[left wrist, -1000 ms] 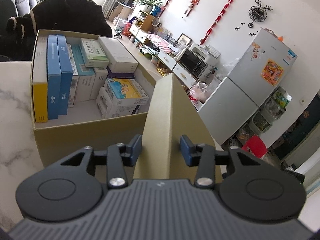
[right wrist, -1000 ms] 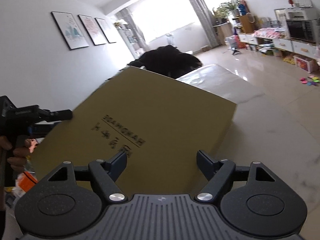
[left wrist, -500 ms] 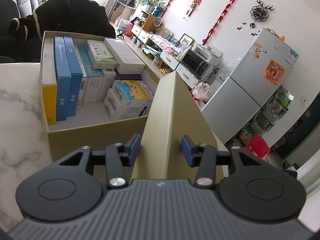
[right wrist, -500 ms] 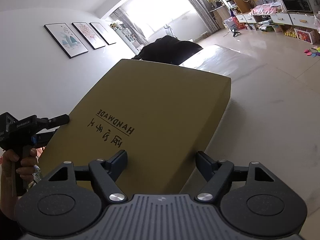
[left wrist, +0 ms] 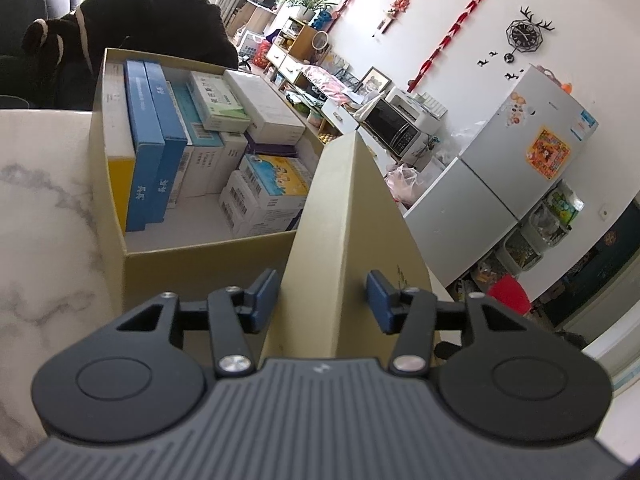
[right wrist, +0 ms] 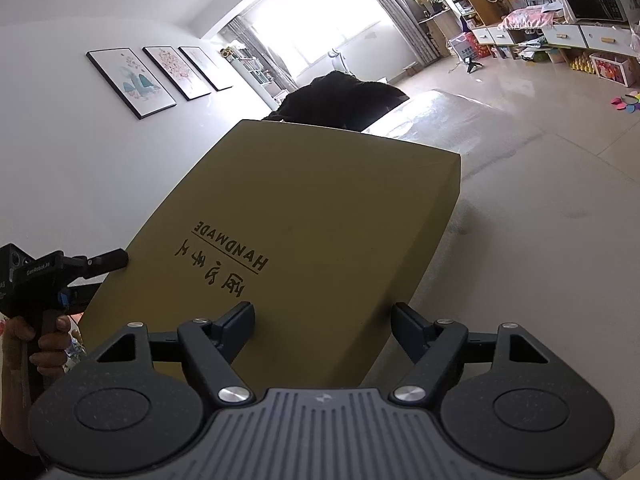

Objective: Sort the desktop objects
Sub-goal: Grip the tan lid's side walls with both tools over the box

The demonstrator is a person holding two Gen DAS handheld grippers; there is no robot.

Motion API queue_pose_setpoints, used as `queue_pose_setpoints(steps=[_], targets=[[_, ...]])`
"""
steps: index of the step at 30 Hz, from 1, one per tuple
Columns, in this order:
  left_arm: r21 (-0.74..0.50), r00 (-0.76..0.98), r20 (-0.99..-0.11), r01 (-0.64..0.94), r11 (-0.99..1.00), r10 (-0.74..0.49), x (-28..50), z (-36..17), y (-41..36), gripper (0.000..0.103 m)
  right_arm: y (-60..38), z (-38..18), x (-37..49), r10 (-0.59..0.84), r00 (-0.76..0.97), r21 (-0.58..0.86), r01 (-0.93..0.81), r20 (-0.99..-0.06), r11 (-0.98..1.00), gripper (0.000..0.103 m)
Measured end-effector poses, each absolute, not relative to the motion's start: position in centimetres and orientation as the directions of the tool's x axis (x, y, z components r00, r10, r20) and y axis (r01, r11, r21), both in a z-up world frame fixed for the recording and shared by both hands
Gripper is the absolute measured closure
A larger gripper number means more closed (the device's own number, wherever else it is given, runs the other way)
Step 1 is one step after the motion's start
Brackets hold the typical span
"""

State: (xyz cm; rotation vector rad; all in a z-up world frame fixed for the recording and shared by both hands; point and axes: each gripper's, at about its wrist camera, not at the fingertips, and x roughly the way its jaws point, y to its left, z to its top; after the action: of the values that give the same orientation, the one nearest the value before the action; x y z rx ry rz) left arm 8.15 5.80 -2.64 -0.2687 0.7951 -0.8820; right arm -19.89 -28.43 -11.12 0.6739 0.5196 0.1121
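An open tan cardboard box (left wrist: 200, 256) on the marble table holds several medicine boxes (left wrist: 168, 152) standing in rows. Its tan lid (left wrist: 320, 240) stands tilted on edge at the box's right wall. My left gripper (left wrist: 322, 300) straddles the lid's rim; its jaws are opening and a gap shows at each blue pad. In the right wrist view the lid (right wrist: 320, 208) shows its printed top face. My right gripper (right wrist: 322, 326) is shut on the lid's near corner, one finger on the face and one at the side rim.
The white marble table (left wrist: 44, 220) stretches left of the box. A black plush toy (left wrist: 132, 20) sits behind the box. A hand (right wrist: 48, 336) grips the left tool at the lid's left edge. A fridge (left wrist: 520, 152) and cabinets stand beyond the table.
The left jaws have spread off the lid's rim. The box has shifted right and closer in the left wrist view. The right gripper has rolled, with the lid staying between its fingers.
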Motion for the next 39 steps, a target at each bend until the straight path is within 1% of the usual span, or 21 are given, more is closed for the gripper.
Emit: queue_pose_setpoints(steps=[17,26,33,39], targets=[[-0.57,0.406,-0.485,0.524,0.632,-0.774,8.4,-3.7,9.3,0.054,-28.4,-8.4,-15.2,0.267,0.874,0.57,0.013,-0.406,0.822,0.028],[-0.631,0.399,-0.45,0.491,0.601,-0.799,8.3,-4.7,10.9,0.054,-28.1,-7.5,-13.4,0.275,0.872,0.547,-0.01,-0.406,0.837,0.028],[-0.634,0.401,-0.446,0.489,0.599,-0.8,8.3,-4.7,11.2,0.054,-27.5,-7.3,-13.0,0.268,0.871,0.529,-0.012,-0.411,0.849,0.028],[-0.629,0.412,-0.447,0.485,0.607,-0.794,8.1,-4.9,12.1,0.054,-27.3,-6.8,-12.5,0.279,0.876,0.525,-0.036,-0.393,0.851,0.028]])
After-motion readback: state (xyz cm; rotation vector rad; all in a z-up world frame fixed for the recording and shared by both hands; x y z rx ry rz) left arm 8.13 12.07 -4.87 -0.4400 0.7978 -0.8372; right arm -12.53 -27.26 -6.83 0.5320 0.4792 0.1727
